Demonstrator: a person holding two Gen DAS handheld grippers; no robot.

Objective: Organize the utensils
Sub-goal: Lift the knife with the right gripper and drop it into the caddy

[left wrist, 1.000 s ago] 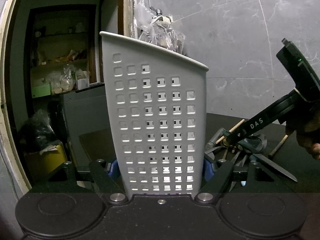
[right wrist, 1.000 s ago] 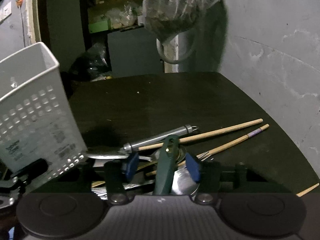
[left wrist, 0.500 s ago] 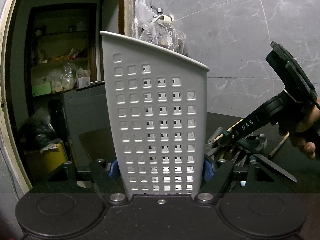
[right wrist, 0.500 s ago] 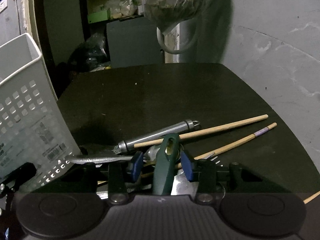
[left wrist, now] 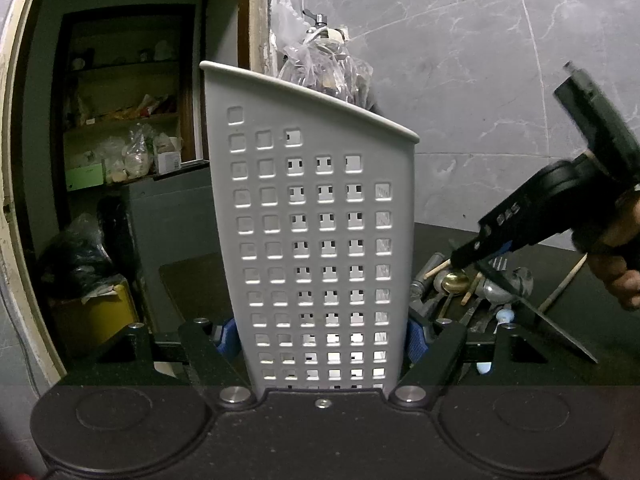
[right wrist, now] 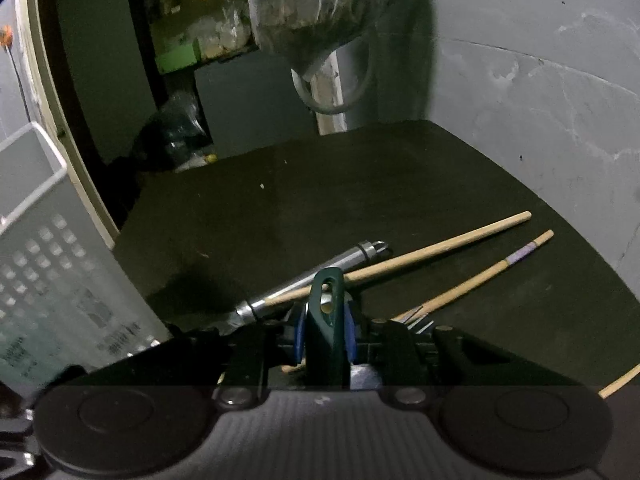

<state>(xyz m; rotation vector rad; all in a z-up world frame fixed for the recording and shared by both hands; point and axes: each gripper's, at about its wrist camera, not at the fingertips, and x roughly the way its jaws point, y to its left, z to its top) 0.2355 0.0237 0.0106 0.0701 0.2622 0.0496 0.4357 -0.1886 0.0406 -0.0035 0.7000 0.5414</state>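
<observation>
The left gripper [left wrist: 320, 336] pinches the grey perforated utensil holder [left wrist: 312, 232] upright between its blue fingers [left wrist: 414, 340]. The right gripper [right wrist: 323, 334] is closing, its fingers [right wrist: 299, 334] touching a dark green handle [right wrist: 326, 320] between them, above the utensil pile [left wrist: 472, 292] on the counter [right wrist: 320, 200].

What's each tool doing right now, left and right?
Left tool: shut on the grey utensil caddy.
Right tool: jaws closing on the green-handled utensil, pads against its handle.
</observation>
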